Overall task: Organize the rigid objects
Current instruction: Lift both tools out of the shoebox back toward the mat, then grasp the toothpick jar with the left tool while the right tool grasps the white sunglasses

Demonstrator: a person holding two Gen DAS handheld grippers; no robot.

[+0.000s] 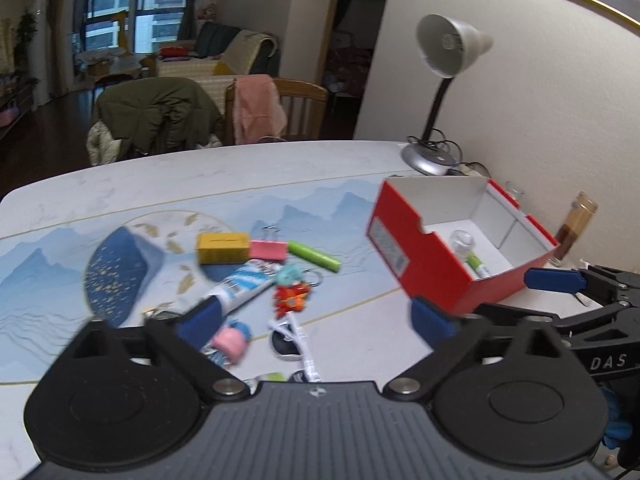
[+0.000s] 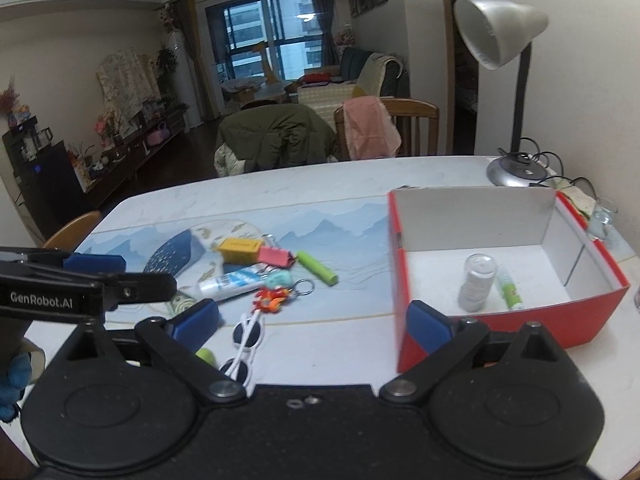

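A red box (image 1: 416, 256) (image 2: 512, 320) with a white inside stands on the table at the right; a clear jar (image 2: 476, 282) and a small green-and-white tube (image 2: 509, 290) lie in it. Left of it is a loose pile: yellow box (image 1: 222, 247) (image 2: 239, 249), pink binder clip (image 1: 267, 249) (image 2: 274, 256), green marker (image 1: 314, 256) (image 2: 318, 267), toothpaste tube (image 1: 244, 286) (image 2: 230, 283), red keychain (image 1: 291, 298) (image 2: 272, 299), white sunglasses (image 1: 294, 342) (image 2: 246, 340). My left gripper (image 1: 316, 320) is open and empty above the pile. My right gripper (image 2: 312, 320) is open and empty between the pile and the box.
A desk lamp (image 1: 444, 92) (image 2: 516, 92) stands at the back right by the wall. A brown bottle (image 1: 576, 226) and a small glass (image 2: 602, 220) stand right of the box. Chairs with a coat (image 2: 276, 136) line the far table edge.
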